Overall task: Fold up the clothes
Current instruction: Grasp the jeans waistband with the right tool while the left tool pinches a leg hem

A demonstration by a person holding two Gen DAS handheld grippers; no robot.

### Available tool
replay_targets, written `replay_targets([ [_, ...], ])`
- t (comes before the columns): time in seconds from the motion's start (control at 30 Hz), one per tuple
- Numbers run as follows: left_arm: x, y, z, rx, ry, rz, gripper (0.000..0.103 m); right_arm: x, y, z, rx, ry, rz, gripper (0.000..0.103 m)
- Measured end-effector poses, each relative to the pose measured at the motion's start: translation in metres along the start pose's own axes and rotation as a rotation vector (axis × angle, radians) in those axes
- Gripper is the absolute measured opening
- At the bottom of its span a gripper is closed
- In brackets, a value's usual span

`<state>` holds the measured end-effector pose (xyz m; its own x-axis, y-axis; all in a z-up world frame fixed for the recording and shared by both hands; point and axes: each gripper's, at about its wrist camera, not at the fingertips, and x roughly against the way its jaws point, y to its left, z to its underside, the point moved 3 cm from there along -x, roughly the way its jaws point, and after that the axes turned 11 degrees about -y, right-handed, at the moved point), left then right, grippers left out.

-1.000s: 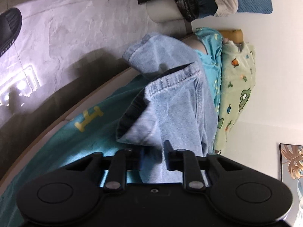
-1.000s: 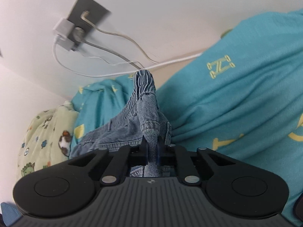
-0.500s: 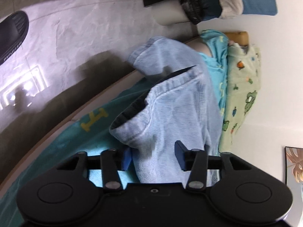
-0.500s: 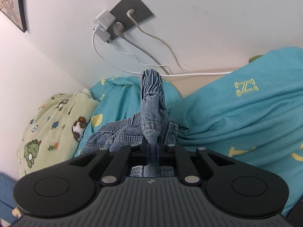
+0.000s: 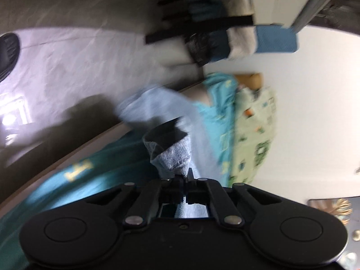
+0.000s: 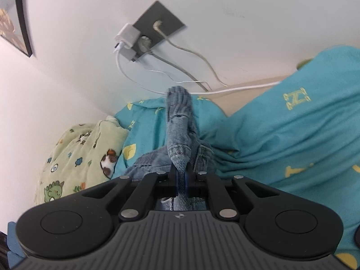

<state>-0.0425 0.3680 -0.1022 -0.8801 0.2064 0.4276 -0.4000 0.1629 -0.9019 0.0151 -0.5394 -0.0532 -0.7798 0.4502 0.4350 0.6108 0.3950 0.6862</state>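
Light blue denim trousers (image 5: pixel 171 121) lie on a teal bedsheet (image 5: pixel 108 159) near the bed's edge. My left gripper (image 5: pixel 184 175) is shut on a bunched fold of the denim (image 5: pixel 173 157); this view is blurred by motion. In the right wrist view my right gripper (image 6: pixel 181 173) is shut on the trousers' waistband (image 6: pixel 180 121), which stands up in a ridge above the jaws. The rest of the denim (image 6: pixel 148 159) is crumpled to the left of that gripper.
A green cartoon-print blanket (image 6: pixel 83 155) lies against the wall (image 6: pixel 247 22); it also shows in the left wrist view (image 5: pixel 254 132). A wall socket (image 6: pixel 155 33) with chargers and trailing cables sits above the bed. Grey floor (image 5: pixel 67 67) and a dark slipper (image 5: pixel 7 54) lie beside the bed.
My left gripper was open half a second ago and has closed on a fold of the denim. Its view has swung and blurred. My right gripper keeps its hold and has tilted slightly.
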Motion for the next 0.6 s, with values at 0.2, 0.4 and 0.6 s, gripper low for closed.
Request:
replay_targets([
  [0.2,-0.03,-0.057,-0.031,-0.033,-0.057,0.026,0.001,-0.022,0.077,-0.006,0.045,0.009,-0.054,0.005],
  [0.4,-0.107,-0.085,-0.057,-0.057,-0.084,-0.035,0.001,-0.077,0.139,0.011,0.154,-0.007,-0.072,0.005],
  [0.6,-0.191,-0.097,-0.073,-0.08,-0.08,-0.103,0.001,-0.155,0.166,0.041,0.279,0.004,-0.044,0.005],
])
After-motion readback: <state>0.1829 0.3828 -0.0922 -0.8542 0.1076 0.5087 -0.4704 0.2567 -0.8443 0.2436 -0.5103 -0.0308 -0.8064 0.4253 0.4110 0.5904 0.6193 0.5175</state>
